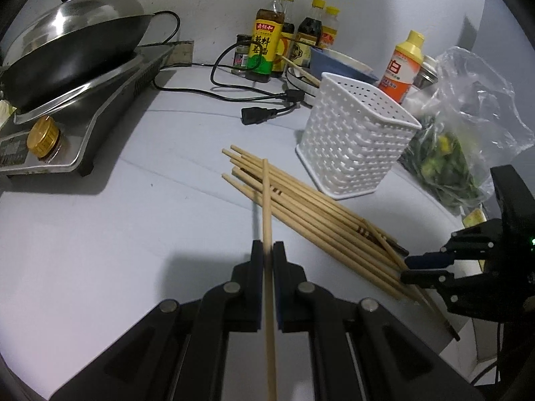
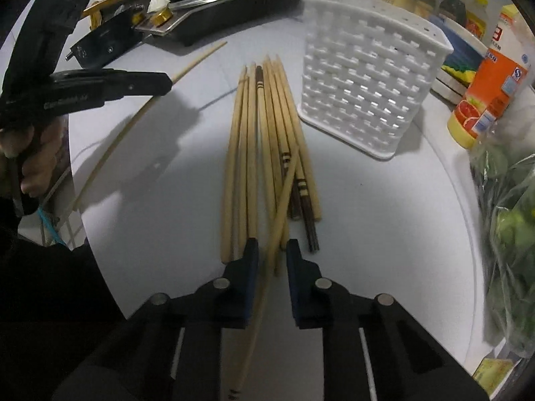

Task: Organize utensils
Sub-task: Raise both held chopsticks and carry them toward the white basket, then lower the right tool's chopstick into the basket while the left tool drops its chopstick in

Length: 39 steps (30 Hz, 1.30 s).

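Note:
My left gripper point(image 1: 267, 254) is shut on a single pale wooden chopstick point(image 1: 266, 200) that juts forward over the pile. Several chopsticks point(image 1: 317, 214) lie bundled on the white counter beside the white perforated holder point(image 1: 354, 140), which stands upright. In the right wrist view my right gripper point(image 2: 272, 254) hovers over the near ends of the pile point(image 2: 254, 153). One chopstick point(image 2: 284, 193) slants between its jaws against the left pad, and a gap shows to the right pad. A hand holds the left gripper point(image 2: 169, 82) at the left with its chopstick point(image 2: 200, 56). The holder point(image 2: 371, 77) stands beyond the pile.
An induction cooker point(image 1: 77, 123) with a lidded wok point(image 1: 73, 43) stands at the left. Sauce bottles point(image 1: 267, 33), a black power cord point(image 1: 254, 113), a blue bowl point(image 1: 337, 61) and an orange bottle point(image 1: 401, 67) line the back. A plastic bag of greens point(image 1: 458, 140) lies right of the holder.

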{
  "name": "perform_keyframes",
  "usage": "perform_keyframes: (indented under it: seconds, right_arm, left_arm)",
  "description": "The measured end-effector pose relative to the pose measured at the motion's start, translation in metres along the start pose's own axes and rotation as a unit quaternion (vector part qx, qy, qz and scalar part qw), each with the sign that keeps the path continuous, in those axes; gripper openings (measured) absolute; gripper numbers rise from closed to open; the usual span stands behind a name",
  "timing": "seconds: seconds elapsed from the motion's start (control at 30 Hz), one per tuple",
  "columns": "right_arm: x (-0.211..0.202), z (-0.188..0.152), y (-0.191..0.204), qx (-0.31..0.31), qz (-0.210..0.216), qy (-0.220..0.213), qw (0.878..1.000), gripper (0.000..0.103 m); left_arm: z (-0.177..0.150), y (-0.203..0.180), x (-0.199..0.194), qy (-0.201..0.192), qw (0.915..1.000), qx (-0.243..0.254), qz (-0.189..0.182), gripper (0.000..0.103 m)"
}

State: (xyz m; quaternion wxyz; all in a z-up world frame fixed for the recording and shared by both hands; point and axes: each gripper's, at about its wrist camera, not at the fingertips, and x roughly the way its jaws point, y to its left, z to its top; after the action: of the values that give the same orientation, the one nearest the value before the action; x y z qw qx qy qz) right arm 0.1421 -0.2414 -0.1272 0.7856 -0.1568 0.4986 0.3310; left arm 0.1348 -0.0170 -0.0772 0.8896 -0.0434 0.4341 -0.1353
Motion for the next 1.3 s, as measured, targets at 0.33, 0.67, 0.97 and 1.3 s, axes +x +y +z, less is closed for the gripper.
perform_keyframes:
  seconds: [0.33,0.67,0.97,1.3]
  right_arm:
    - [0.003,0.005,0.019,0.005,-0.027,0.008,1.000,0.006]
    - [-0.036,0.000,0.003,0.034,-0.022,-0.050,0.998,0.006]
    - [-0.092,0.011,0.003,0.042,-0.010,-0.152,0.987,0.006]
    - [-0.135,0.038,-0.004,0.041,-0.018,-0.245,0.969,0.006]
  left_arm:
    - [-0.006,0.004,-0.009,-0.012,0.9997,0.002,-0.019,0.005]
    - [-0.001,-0.004,-0.027,-0.037,0.9990,0.018,-0.020,0.005]
    - [0.016,-0.015,-0.048,-0.070,0.9966,0.037,-0.023,0.005]
    - [0.041,-0.026,-0.071,-0.115,0.9913,0.061,-0.018,0.005]
